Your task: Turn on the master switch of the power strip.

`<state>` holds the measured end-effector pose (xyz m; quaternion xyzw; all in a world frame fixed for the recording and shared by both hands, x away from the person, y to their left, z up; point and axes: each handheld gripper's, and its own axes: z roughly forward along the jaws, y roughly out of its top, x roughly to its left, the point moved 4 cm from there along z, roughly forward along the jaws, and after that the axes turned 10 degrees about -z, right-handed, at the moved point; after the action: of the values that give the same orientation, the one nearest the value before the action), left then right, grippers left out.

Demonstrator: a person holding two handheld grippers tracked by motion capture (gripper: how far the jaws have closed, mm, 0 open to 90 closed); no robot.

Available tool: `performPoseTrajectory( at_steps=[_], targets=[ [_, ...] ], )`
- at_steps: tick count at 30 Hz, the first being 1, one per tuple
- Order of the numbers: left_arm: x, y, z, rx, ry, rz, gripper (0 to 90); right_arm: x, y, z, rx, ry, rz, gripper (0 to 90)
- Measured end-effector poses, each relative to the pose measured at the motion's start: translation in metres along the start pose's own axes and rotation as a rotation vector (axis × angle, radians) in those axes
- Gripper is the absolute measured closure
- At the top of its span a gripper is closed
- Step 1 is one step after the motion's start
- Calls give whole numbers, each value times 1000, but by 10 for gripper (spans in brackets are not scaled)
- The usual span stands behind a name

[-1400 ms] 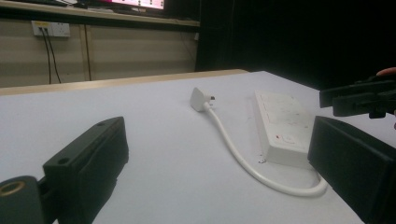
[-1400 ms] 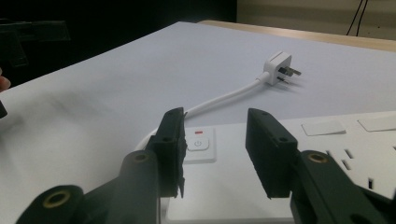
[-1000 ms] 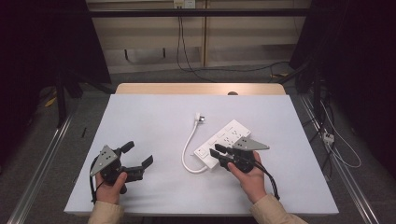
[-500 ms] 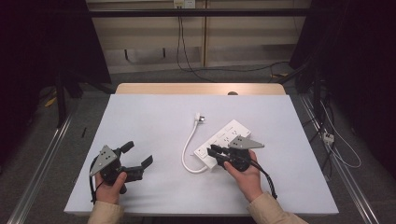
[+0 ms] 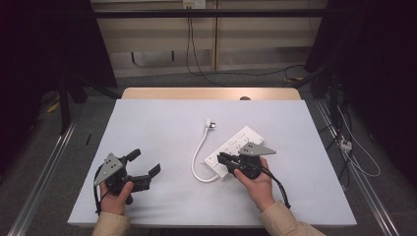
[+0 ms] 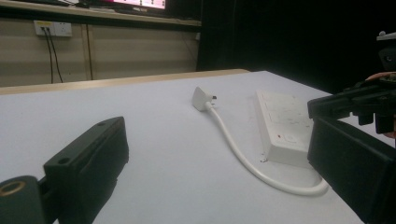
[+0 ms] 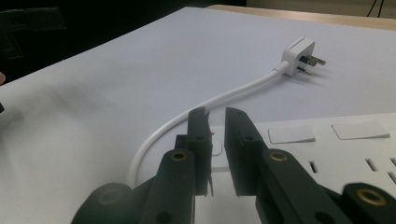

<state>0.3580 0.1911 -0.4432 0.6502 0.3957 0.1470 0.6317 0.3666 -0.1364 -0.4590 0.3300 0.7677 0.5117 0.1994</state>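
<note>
Covering the power strip's [image 5: 235,147] near end, right tongs [image 5: 222,158]

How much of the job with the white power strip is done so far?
Nothing looks finished yet. The power strip lies flat on the table, and its plug lies loose at the end of the curved cable. In hand: the right gripper, jaws nearly closed with a narrow gap, sits over the strip's near end by its switch. The left gripper waits open, apart. Any pressing or lifting looks left to do.
</note>
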Motion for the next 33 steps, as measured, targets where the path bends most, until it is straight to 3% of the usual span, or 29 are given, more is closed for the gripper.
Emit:
performPoseTrajectory(
  at_steps=[33],
  targets=[
    [1,0,-2,-3,4,-1,48,3,1,13,22,22,-17,868]
  ],
)
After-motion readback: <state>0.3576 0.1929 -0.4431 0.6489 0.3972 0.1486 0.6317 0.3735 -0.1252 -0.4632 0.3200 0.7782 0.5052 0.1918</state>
